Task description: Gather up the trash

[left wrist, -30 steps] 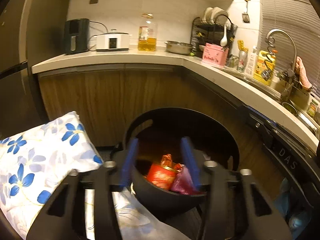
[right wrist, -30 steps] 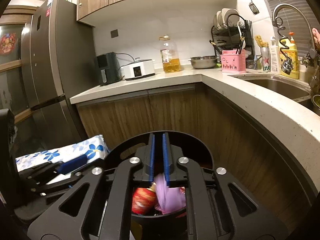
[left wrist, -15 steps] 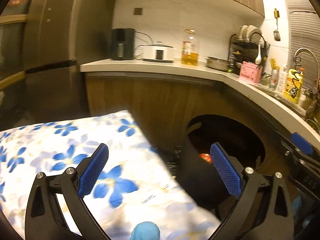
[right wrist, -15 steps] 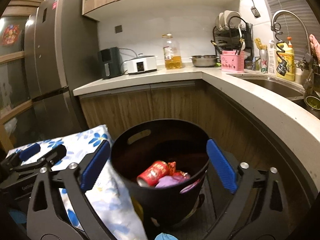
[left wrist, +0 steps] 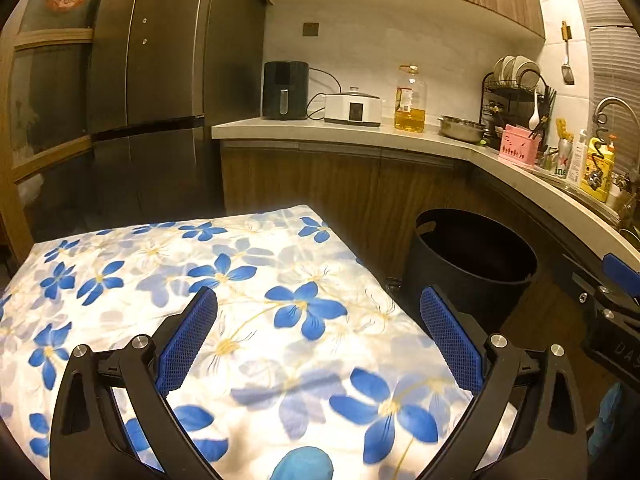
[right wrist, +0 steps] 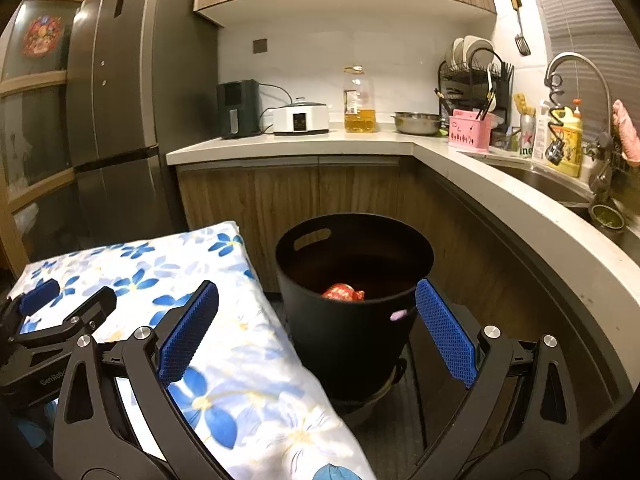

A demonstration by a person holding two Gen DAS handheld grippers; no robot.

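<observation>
A black round trash bucket stands on the floor against the wooden cabinets; it also shows in the left wrist view. Red crumpled trash lies inside it, and a small pink scrap clings to its outer wall. My right gripper is open and empty, held back from and above the bucket. My left gripper is open and empty over a table with a blue-flowered white cloth, left of the bucket. The left gripper also shows at the left edge of the right wrist view.
The flowered table stands close beside the bucket's left side. An L-shaped counter carries an air fryer, a cooker, an oil bottle, a dish rack and a sink with a tap. A tall fridge stands to the left.
Both grippers opened and pulled back up from the bucket; the right one let go of the pink trash. The left gripper swung left over the flowered table.
</observation>
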